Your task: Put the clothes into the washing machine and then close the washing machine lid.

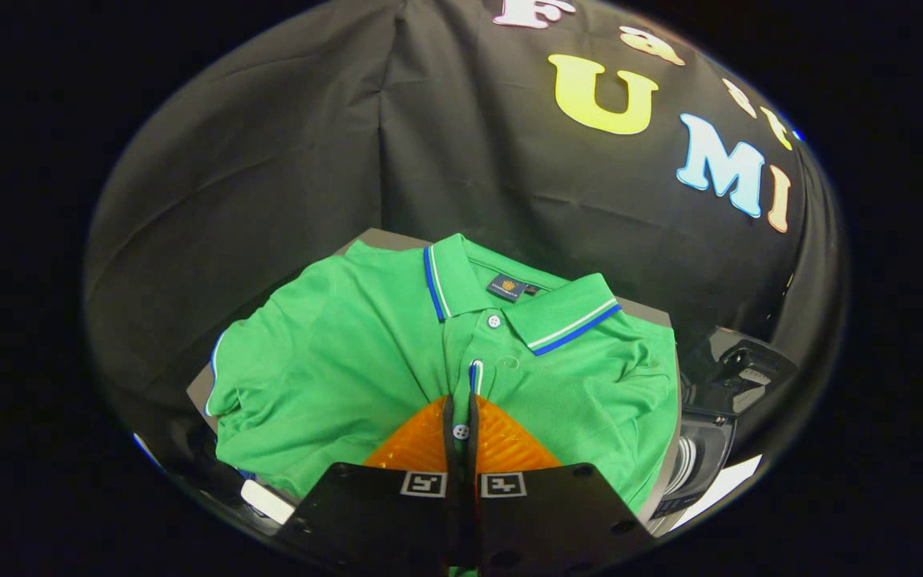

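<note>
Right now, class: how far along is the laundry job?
Done: the gripper has shut on the green polo shirt at its button placket. In hand: lifting it off the grey surface. Left: moving it into the washing machine beside it, then closing the lid.

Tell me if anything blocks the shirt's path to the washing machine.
Nothing visible does. The hand-held gripper is shut on the green polo shirt at its placket, and the washing machine sits beside the shirt's far edge.

Non-task: grey flat worktop (654,314) edges showing near the creased black cloth booth wall (293,160), which hangs draped behind it.
</note>
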`<action>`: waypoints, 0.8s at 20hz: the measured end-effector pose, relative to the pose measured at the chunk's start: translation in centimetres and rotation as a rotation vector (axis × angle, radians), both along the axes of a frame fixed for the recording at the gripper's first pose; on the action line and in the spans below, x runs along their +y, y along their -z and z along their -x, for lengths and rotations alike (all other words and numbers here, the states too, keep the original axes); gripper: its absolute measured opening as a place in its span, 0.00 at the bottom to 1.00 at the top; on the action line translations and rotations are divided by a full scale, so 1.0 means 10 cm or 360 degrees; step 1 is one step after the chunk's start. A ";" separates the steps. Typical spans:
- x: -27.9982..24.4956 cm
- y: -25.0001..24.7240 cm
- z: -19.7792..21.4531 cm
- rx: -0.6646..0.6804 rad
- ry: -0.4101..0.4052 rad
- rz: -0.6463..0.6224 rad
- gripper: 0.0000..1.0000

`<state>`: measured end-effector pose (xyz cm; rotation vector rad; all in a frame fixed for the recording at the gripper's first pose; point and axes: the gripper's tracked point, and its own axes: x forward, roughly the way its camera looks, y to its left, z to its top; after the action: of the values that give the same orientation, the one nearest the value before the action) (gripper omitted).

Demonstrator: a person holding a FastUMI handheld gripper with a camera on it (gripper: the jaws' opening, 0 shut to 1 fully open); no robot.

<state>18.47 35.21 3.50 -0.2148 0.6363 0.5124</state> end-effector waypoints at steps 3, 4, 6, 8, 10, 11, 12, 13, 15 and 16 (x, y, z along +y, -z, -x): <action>0.00 -0.02 0.02 -0.0014 -0.0020 0.0011 0.02; 0.00 -0.02 0.02 0.0000 -0.0019 0.0008 0.02; 0.00 -0.01 0.02 0.0031 -0.0008 -0.0006 0.02; 0.01 -0.04 0.02 0.0028 -0.0005 -0.0017 0.02; 0.00 -0.06 0.02 0.0000 -0.0016 -0.0010 0.02; 0.01 -0.08 0.03 -0.0003 -0.0009 -0.0016 0.02; 0.01 -0.08 0.03 -0.0001 0.0000 -0.0034 0.02; 0.01 -0.13 0.03 0.0007 0.0003 -0.0055 0.02; 0.01 -0.31 0.03 -0.0021 -0.0009 -0.0094 0.02; 0.00 -0.39 0.05 -0.0045 -0.0014 -0.0097 0.02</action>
<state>18.01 35.18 7.40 -0.1673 0.5918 0.5358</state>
